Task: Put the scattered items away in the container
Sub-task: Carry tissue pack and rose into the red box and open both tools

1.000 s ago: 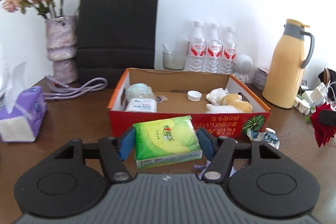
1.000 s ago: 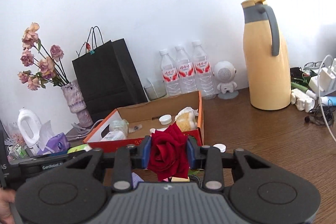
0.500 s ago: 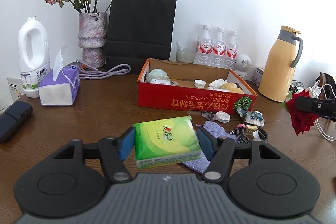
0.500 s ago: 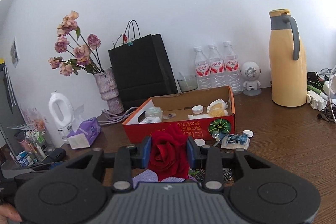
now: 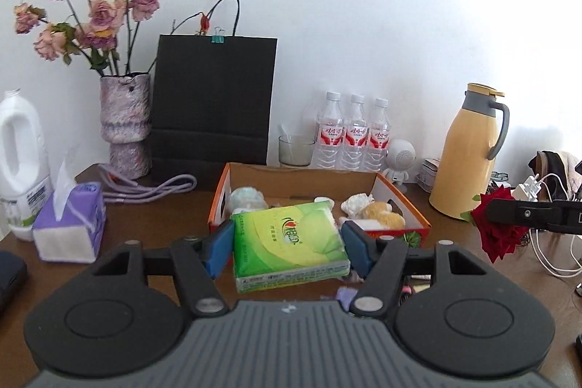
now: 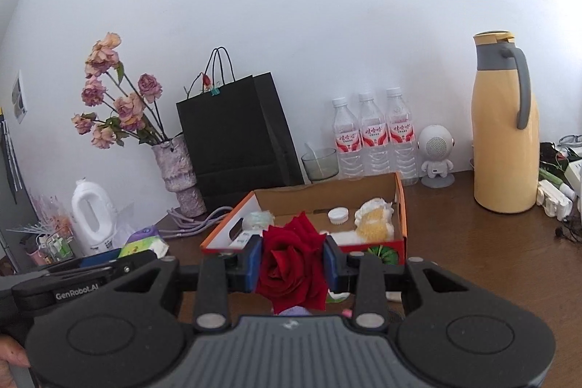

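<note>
Brown wood table (image 5: 152, 224), white wall (image 5: 363, 6); red cardboard box (image 5: 414, 217) mid-table.

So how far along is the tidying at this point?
Partway. The cardboard box already holds a white cap, a yellow plush and wrapped bits. In hand: left gripper clamps the green tissue pack; right gripper the red rose. Neither is boxed yet.

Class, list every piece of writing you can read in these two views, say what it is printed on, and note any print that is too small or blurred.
"GenRobot.AI": white lettering on the left tool, seen in the right wrist view.
Green tissue pack: red logo and small print, too blurred to read.
Three water bottles: red labels, characters unreadable.
White jug: label too small.
Red box: front print hidden.
</note>
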